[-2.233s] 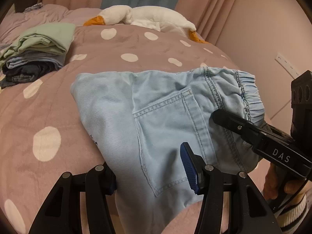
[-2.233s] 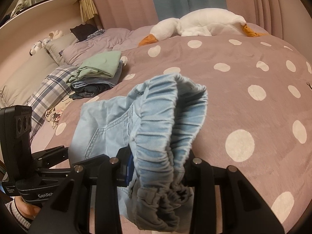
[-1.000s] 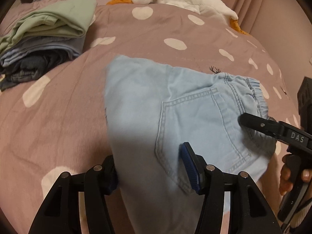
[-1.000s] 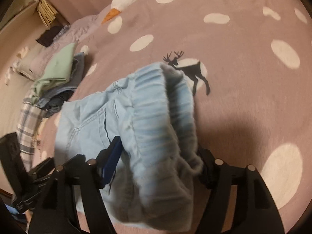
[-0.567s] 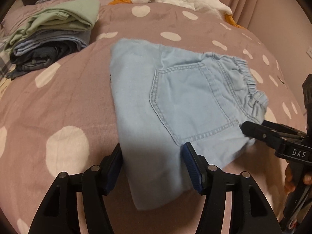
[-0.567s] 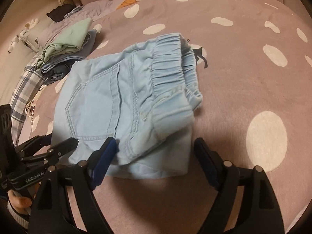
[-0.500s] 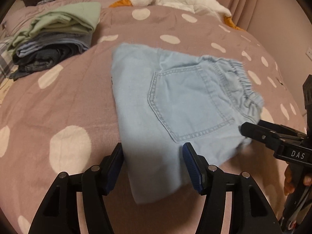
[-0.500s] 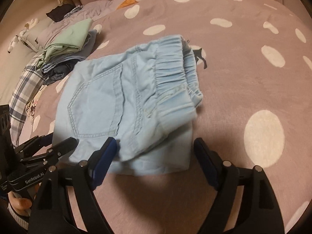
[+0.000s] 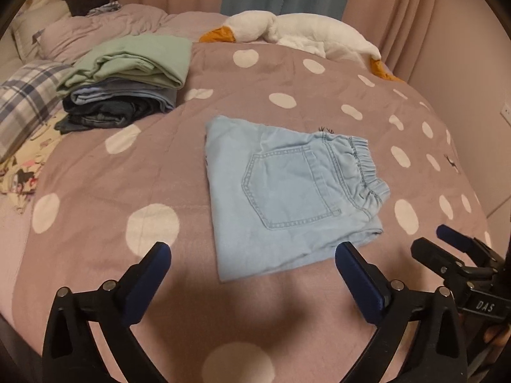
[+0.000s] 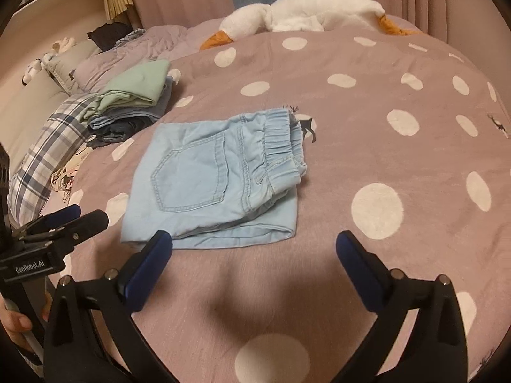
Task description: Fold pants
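Light-blue denim pants (image 9: 287, 191), folded into a compact rectangle, lay flat on the polka-dot bedspread (image 9: 95, 175). Back pocket faced up, gathered elastic waistband at the right edge, lower folded layer showing along the near side.

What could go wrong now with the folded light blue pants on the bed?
1. The elastic waistband sits bunched on the light blue pants; on the soft polka-dot duvet the fold may spring open.
2. Moving them to the stack of folded clothes could undo the layers, since both open grippers have let go.
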Tool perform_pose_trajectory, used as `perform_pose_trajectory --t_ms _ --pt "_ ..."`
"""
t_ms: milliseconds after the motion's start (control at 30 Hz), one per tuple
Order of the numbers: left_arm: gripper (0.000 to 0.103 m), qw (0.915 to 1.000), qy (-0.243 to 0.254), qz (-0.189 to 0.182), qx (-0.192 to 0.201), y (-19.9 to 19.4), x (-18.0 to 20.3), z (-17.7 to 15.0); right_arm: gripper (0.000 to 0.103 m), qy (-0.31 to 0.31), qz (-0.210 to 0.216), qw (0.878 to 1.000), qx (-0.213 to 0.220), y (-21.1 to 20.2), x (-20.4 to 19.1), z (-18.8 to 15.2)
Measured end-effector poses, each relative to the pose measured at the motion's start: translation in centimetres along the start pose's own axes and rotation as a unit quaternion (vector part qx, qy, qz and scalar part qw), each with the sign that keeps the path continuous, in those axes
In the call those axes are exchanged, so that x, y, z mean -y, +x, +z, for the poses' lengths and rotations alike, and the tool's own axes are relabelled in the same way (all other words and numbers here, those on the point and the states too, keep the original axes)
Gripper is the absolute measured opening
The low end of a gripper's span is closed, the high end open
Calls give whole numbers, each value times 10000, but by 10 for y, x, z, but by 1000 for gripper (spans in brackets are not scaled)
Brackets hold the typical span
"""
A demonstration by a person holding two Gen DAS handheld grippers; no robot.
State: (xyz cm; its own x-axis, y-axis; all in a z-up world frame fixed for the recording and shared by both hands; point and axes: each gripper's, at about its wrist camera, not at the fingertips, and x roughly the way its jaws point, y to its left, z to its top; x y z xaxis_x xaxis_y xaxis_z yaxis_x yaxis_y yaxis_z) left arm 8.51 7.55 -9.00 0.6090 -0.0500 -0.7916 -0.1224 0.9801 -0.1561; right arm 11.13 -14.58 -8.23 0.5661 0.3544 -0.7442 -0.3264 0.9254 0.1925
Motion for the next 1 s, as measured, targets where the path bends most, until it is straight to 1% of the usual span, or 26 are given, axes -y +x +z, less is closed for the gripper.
perform_pose_trajectory --t_ms 100,267,533,1000 --pt "102 10000 -32 -46 -19 -11 5 -3 103 -72 -8 9999 124 -13 -3 -4" --pt "102 9998 110 131 92 -27 15 -7 103 -186 38 9996 215 -26 -11 -9" --pt "102 9993 118 282 205 -48 19 -11 103 -281 47 9990 335 -42 -20 -10" --pt "102 9990 201 290 287 -56 24 -17 103 -316 49 9988 369 -46 -22 -14"
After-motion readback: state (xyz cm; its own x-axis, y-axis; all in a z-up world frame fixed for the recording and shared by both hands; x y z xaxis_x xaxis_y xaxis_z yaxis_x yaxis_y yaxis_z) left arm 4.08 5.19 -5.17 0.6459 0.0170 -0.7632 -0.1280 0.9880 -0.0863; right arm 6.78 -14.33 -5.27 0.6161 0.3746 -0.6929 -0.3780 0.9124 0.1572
